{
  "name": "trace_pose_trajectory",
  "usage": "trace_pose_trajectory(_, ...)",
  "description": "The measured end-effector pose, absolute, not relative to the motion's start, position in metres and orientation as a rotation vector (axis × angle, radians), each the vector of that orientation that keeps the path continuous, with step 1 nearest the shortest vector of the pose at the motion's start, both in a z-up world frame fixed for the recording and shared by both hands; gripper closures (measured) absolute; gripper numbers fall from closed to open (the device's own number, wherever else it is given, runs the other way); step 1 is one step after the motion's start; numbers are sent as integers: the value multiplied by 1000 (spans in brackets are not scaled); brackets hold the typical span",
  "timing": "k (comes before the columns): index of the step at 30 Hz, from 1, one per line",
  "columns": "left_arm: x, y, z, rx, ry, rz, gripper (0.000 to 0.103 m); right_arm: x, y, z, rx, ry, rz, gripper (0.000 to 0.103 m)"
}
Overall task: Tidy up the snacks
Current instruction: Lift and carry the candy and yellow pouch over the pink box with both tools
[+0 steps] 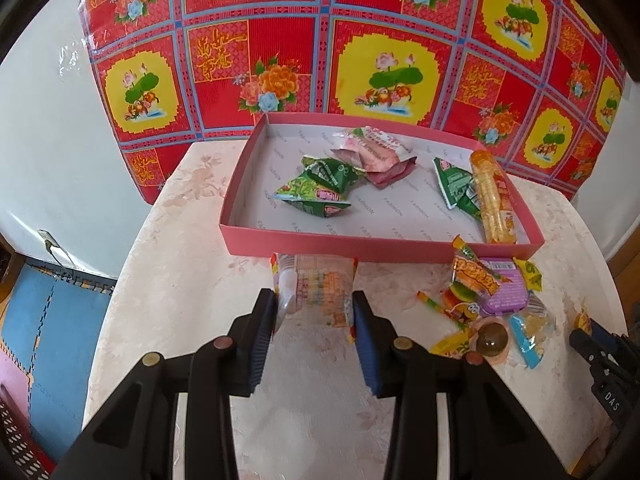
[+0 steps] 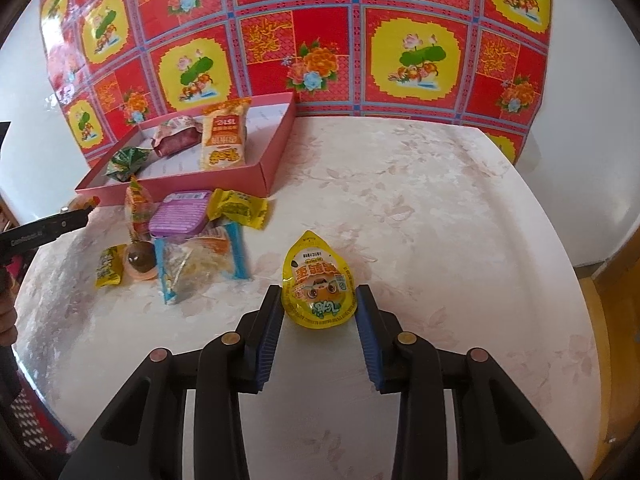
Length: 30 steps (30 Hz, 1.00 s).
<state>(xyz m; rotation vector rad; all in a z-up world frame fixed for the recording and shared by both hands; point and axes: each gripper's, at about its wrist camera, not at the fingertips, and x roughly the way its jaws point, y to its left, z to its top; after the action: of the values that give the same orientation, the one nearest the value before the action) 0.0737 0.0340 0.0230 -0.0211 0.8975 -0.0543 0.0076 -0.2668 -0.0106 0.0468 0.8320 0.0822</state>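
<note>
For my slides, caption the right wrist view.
Right gripper grips a yellow pouch above the table.

Domestic room. A round table (image 2: 420,208) with a pale floral cover stands against a white wall hung with red floral sheeting (image 1: 360,40). Blue foam floor mats (image 1: 60,320) lie below.

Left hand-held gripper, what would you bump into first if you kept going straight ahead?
The left hand-held gripper holds a clear snack pack. Straight on, it would probably meet the pink box's near wall first, though depth is hard to judge.

Pale floral table (image 2: 420,208), pink box (image 2: 276,168), loose snack pile (image 2: 192,240)
</note>
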Motion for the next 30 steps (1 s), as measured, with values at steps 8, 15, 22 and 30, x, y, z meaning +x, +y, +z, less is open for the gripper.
trace_pose_trajectory(8, 71, 34, 26, -25, 888, -58, 63, 7, -260, -7, 37, 820, 95, 66)
trace_pose_trajectory(15, 69, 35, 27, -29, 883, -54, 63, 9, -253, -3, 34, 812, 112, 66)
trace_pose_trajectory(22, 67, 35, 28, -35, 877, -48, 63, 14, -241, 4, 18, 796, 144, 66)
trace_pose_trajectory(30, 65, 36, 30, -40, 864, -51, 63, 23, -228, 10, 2, 784, 164, 66)
